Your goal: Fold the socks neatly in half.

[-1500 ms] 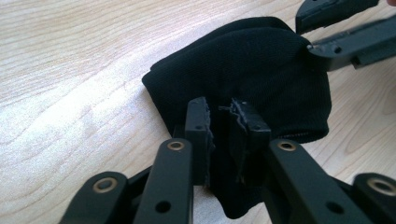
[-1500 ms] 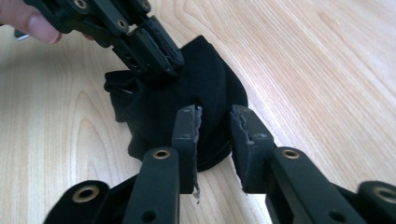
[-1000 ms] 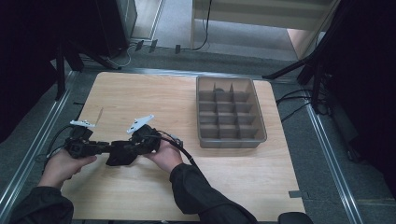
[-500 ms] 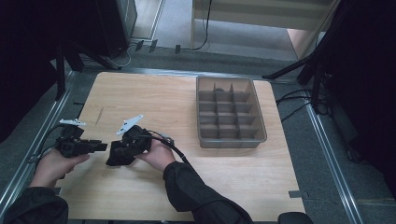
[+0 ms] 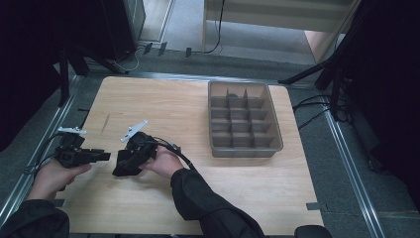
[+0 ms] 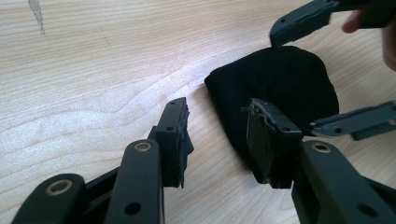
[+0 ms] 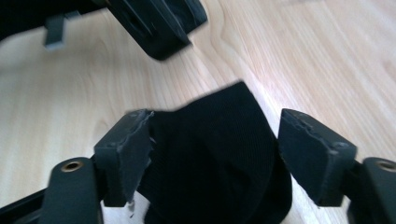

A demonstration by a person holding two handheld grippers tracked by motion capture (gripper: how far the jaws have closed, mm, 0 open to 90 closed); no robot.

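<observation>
I see black cloth (image 5: 125,163) flat on table (image 5: 198,114), rounded end toward left gripper (image 5: 94,155), jaws parted, empty, right gripper (image 7: 212,154) spread wide, straddling cloth.

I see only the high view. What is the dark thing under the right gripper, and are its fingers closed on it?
Observer: The right gripper view shows a black cloth with fine ribs, lying on the table. The right gripper is open, with one finger at each side of the cloth.
Operator: Is the left gripper open too?
Observer: Yes. In the left gripper view the left gripper is open and aimed at the rounded end of the cloth.
Operator: Do the two grippers touch each other?
Observer: No. In the left gripper view the right gripper's fingers stand farther off, at the two sides of the cloth, apart from the left ones.
</observation>
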